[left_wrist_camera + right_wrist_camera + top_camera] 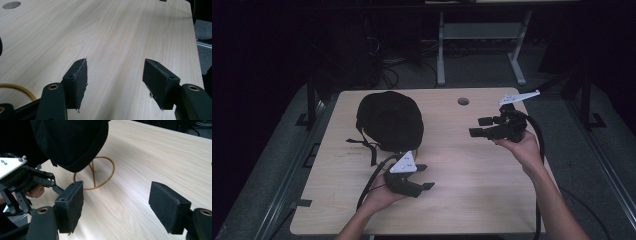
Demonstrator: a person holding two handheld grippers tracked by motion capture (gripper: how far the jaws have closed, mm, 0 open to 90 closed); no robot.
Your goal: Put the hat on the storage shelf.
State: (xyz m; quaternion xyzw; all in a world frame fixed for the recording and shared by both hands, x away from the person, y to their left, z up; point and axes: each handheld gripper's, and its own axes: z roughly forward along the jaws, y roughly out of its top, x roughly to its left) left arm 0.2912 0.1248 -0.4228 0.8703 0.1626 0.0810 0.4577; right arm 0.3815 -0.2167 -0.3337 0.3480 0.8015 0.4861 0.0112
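pale wooden table [472,165] bears a black cap [390,120]; left gripper [424,176] and right gripper [478,126] jaws wide apart, empty.

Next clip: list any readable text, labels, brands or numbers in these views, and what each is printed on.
None can be read. The black cap shows no legible logo, and its wire stand is bare. The wooden table and the left gripper and right gripper carry no visible print.

A black hat [72,142] sits on a yellow wire stand [96,173] on the table [155,157]. Below the stand, the right claw [116,205] gapes empty. Left of the stand, a hand [35,191] holds the left claw [30,182].
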